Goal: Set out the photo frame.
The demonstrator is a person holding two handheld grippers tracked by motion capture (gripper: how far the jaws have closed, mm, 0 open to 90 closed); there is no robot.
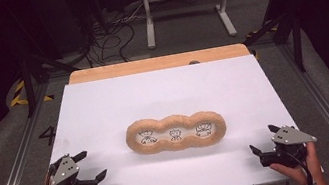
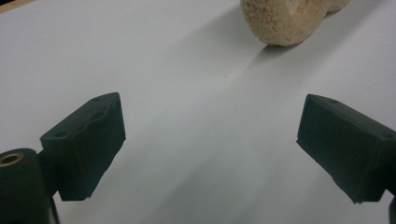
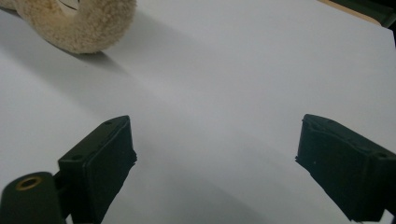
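bench [image 1: 104, 107], covered by a white sheet, with a strip of bare wood along its far edge. a painted "4" [image 1: 48, 135] can be read on the floor [image 1: 7, 149] just off the bench's left side; yellow-and-black hazard tape [image 1: 18, 96] lies farther back on that side. fleecy tan frame [image 1: 175, 132], three joined rings in a row, lies flat near the middle of the bench, a little toward the near edge; each ring encloses a small black line drawing on white, too small to identify, and no lettering can be made out on it. in the left gripper view one rounded end of the frame [image 2: 285, 21] sits at the top edge, well ahead of the jaws; in the right gripper view its other end [image 3: 77, 23] sits at the top left corner. left hand-held gripper [image 1: 92, 165], at the near left corner of the bench, jaws spread wide with nothing between them. right hand-held gripper [image 1: 263, 138], at the near right corner, jaws likewise spread wide and empty. both stand well apart from the frame.
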